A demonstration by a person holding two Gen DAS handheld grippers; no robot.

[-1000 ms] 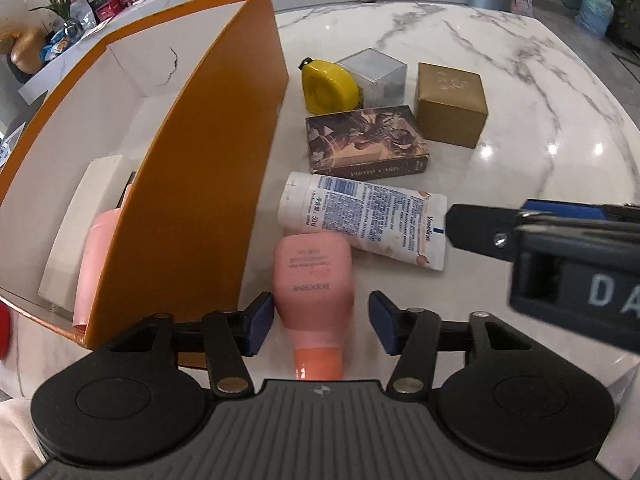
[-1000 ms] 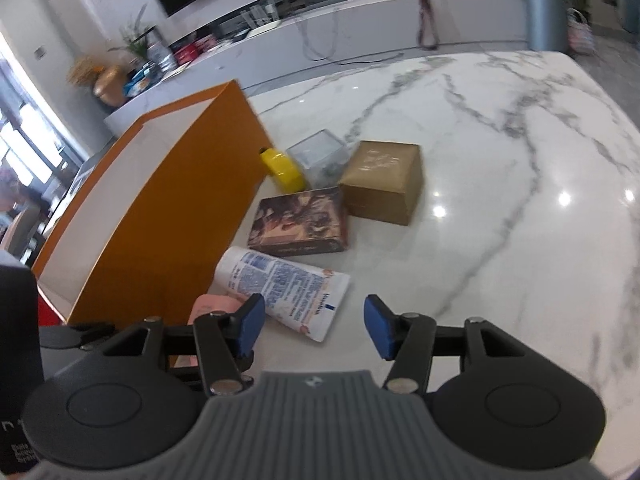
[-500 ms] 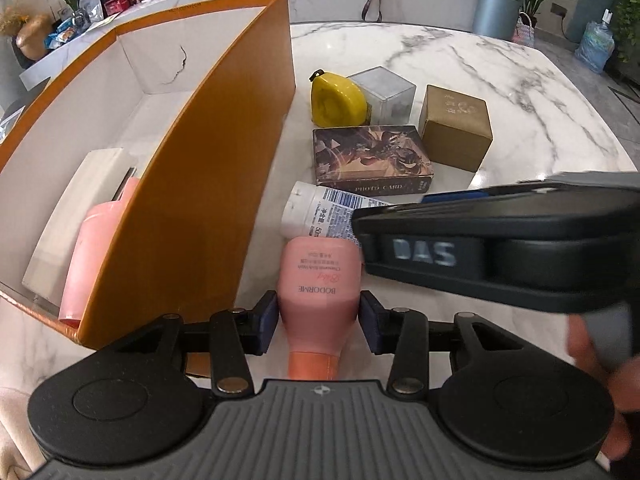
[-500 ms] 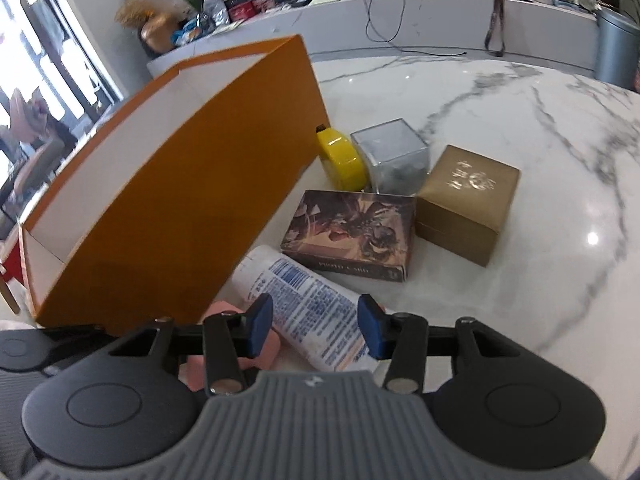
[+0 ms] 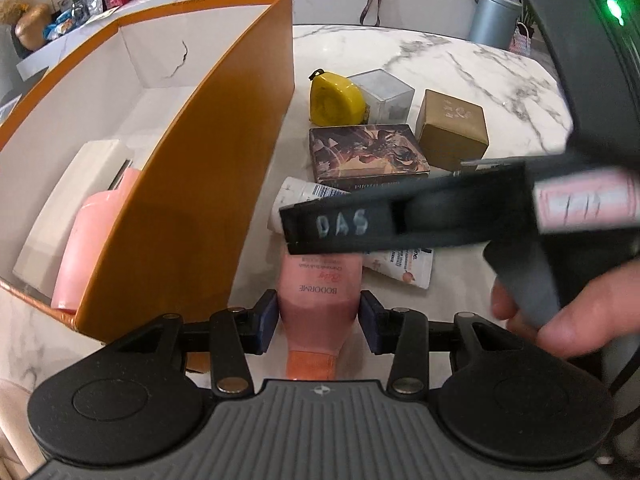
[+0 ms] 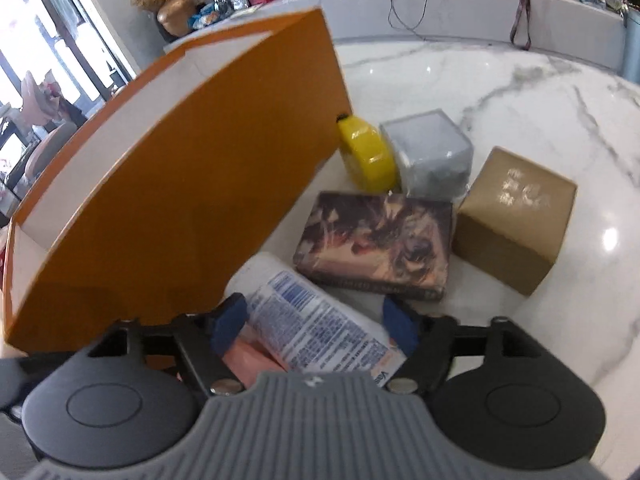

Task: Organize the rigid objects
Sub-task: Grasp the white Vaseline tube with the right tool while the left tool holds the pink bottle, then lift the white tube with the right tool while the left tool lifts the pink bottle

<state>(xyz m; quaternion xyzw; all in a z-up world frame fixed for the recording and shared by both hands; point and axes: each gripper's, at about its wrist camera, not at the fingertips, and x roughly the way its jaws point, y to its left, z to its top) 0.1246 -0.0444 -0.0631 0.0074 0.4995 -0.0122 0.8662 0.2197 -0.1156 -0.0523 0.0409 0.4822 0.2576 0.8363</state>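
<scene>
The orange box (image 5: 192, 184) stands on the left part of the counter (image 5: 460, 68), with its open top facing up, so things can be dropped in. It already holds a white box (image 5: 76, 184) and a pink bottle (image 5: 96, 240), lying side by side against the near wall. That looks like the place where the loose things should go.

Just right of the orange box, near the front edge of the counter, the left tool (image 5: 318, 326) is squeezed onto the pink tube (image 5: 320, 300). Its blue pads touch both sides of the tube near the cap end, most likely so the tube can be lifted and carried over the wall into the box.

Next to it, the white lotion tube (image 6: 316, 328) lies flat. One end sits on top of the pink tube. The right tool (image 6: 316, 330) has its pads wide apart, one on each side of this tube, not pinching yet. It seems ready to close on it.

Farther back sit the picture card box (image 6: 380, 240), the yellow tape measure (image 6: 366, 156) close to the corner of the orange box, the clear cube (image 6: 430, 156), and on the right the gold box (image 6: 516, 216). They are bunched close together and are not in the box yet.
</scene>
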